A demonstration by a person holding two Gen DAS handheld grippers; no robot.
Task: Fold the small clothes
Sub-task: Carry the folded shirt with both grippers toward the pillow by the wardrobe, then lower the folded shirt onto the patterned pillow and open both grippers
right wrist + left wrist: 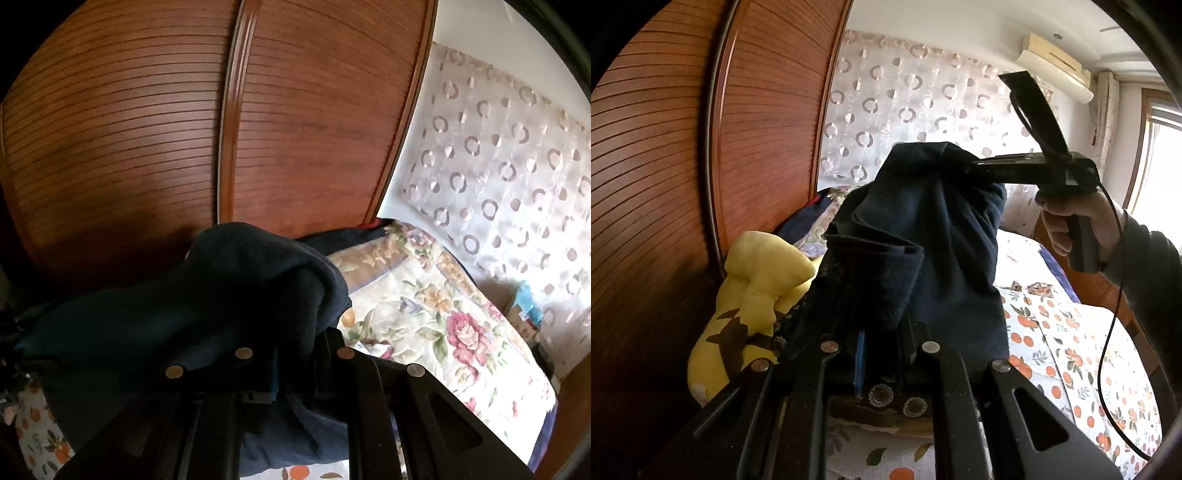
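Observation:
A dark navy fleece garment (945, 236) hangs in the air above the bed, held between both grippers. My left gripper (882, 317) is shut on its near edge, and the cloth bunches over the fingers. My right gripper (975, 168) comes in from the right, held by a hand, and is shut on the garment's upper corner. In the right wrist view the same navy garment (221, 302) drapes over the right gripper (295, 354) and hides its fingertips.
A bed with an orange-print sheet (1082, 347) lies below. A yellow plush toy (753, 291) lies at the left by the brown wooden wardrobe (665, 166). A floral quilt (436, 306) and patterned curtain (509, 166) are behind. A black cable (1108, 332) hangs from the right gripper.

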